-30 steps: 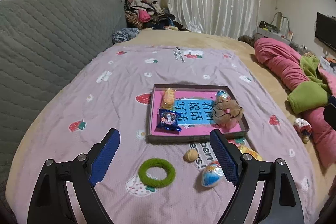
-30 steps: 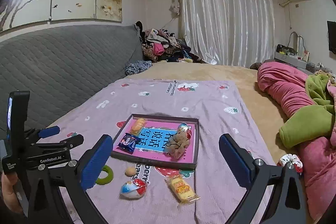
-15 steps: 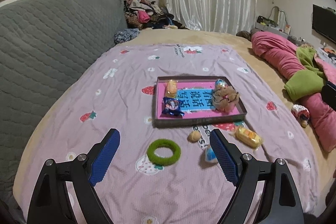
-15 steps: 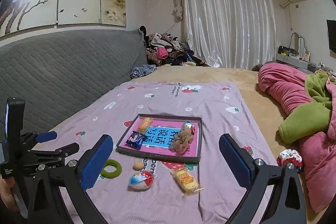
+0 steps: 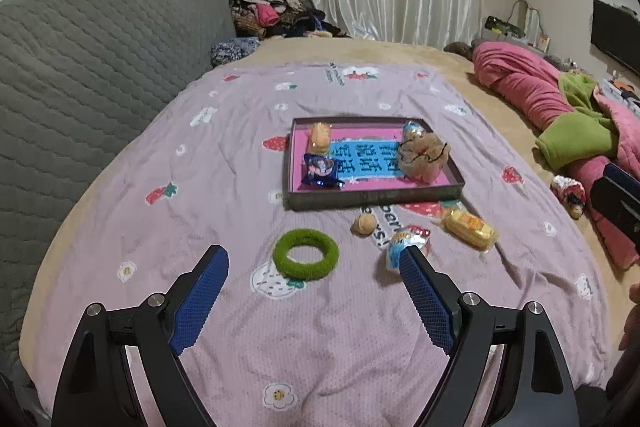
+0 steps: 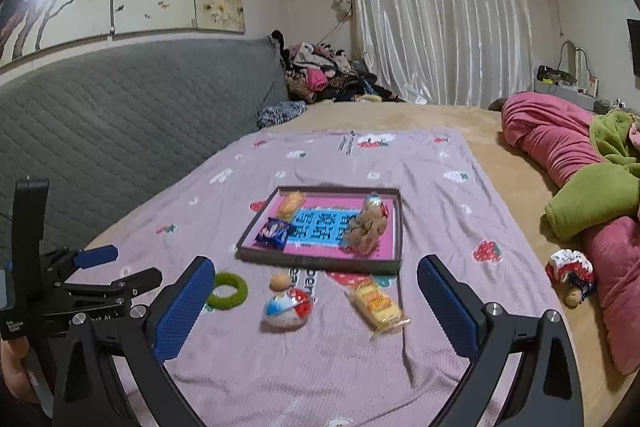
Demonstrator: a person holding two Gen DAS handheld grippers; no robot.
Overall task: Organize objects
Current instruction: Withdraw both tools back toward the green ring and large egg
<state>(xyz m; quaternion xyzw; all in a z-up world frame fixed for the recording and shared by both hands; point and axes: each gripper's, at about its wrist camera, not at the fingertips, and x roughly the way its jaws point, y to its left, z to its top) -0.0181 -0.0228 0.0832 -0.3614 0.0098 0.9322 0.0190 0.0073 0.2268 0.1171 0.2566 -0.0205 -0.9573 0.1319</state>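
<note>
— Bed (image 5: 460, 67) first: what covers it?
— Lilac strawberry blanket (image 5: 240, 155), and on it a shallow tray (image 5: 372, 193) holding a beige scrunchie (image 5: 424, 157), a yellow cake packet and a blue snack pack (image 5: 320, 169).
— Outside the tray?
— Just in front lie a green ring (image 5: 306, 253), a wrapped yellow cake (image 5: 470, 227), a round foil packet (image 6: 286, 309) and a small tan ball (image 5: 364, 225).
— The claws?
— Left claw (image 5: 314, 259) and right claw (image 6: 312, 267) both released, empty, above the blanket's near edge.

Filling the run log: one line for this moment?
left gripper: open, empty | right gripper: open, empty | green ring, yellow snack: outside tray
</note>
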